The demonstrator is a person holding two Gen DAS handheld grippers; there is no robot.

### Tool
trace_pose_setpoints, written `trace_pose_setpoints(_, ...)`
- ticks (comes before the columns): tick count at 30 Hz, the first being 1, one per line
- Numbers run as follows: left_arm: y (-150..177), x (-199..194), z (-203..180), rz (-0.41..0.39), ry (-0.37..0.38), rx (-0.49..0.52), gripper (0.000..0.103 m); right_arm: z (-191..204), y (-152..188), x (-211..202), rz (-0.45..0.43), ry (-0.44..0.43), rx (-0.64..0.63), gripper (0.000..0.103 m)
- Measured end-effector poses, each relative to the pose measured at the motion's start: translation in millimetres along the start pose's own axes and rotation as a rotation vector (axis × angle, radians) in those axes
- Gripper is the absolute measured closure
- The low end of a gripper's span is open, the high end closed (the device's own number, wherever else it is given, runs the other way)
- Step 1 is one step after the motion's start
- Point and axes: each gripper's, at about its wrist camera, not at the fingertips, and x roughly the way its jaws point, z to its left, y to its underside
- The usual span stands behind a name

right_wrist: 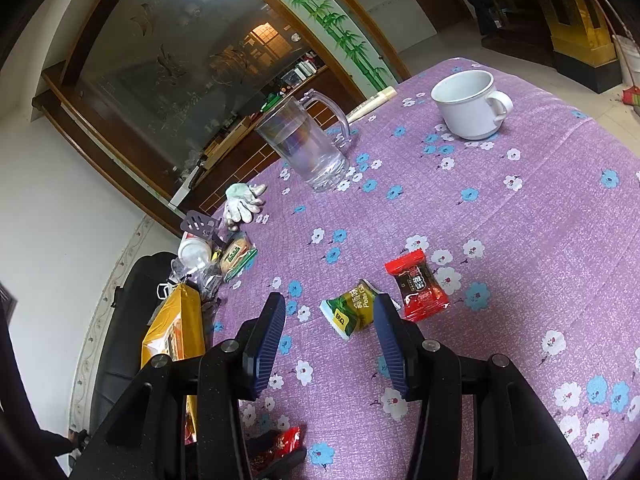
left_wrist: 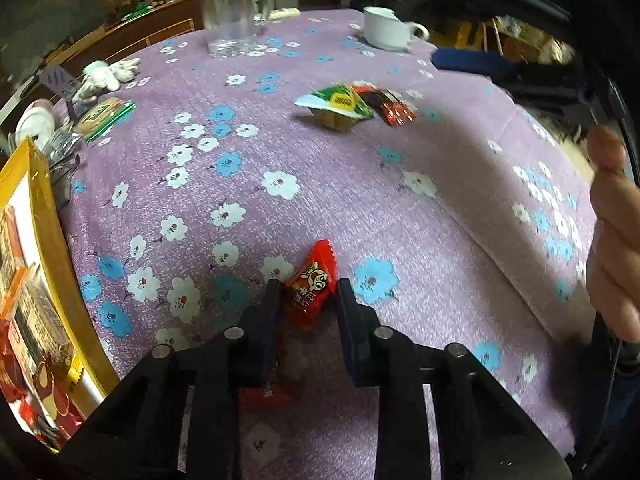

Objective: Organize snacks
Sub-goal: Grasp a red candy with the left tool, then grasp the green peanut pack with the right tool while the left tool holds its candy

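Note:
A bright red snack packet (left_wrist: 314, 284) lies on the purple flowered tablecloth (left_wrist: 360, 208), and my left gripper (left_wrist: 309, 292) is shut on it, one pad against each side. The same red packet (right_wrist: 286, 442) shows at the bottom edge of the right wrist view. My right gripper (right_wrist: 328, 314) hangs open above the cloth with nothing held. A green pea packet (right_wrist: 350, 308) lies below it, close to the right finger. Beside that rests a dark red packet (right_wrist: 420, 286). Both the green packet (left_wrist: 340, 102) and the dark red one (left_wrist: 394, 108) lie far ahead in the left wrist view.
A yellow box (left_wrist: 36, 240) with snacks inside stands at the table's left edge. A green cracker packet (left_wrist: 104, 116), white gloves (left_wrist: 108, 74), a glass mug (left_wrist: 232, 12) and a white cup (left_wrist: 386, 28) sit farther back. A person's hand (left_wrist: 612, 240) is at the right.

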Motion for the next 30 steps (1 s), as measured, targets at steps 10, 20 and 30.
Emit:
trace_pose_setpoints(10, -5, -11, 40, -0.134, 0.103, -0.217, 0.082, 9, 4, 19, 0.031, 0.039, -0.079, 0.054)
trace_pose_setpoints(20, 0, -16, 45, -0.146, 0.160, -0.239, 0.082, 29, 19, 80, 0.106, 0.207, -0.321, 0.051)
trace_pose_setpoints(30, 2, -19, 46, -0.160, 0.172, -0.239, 0.082, 21, 27, 100, 0.125, 0.316, -0.350, 0.090)
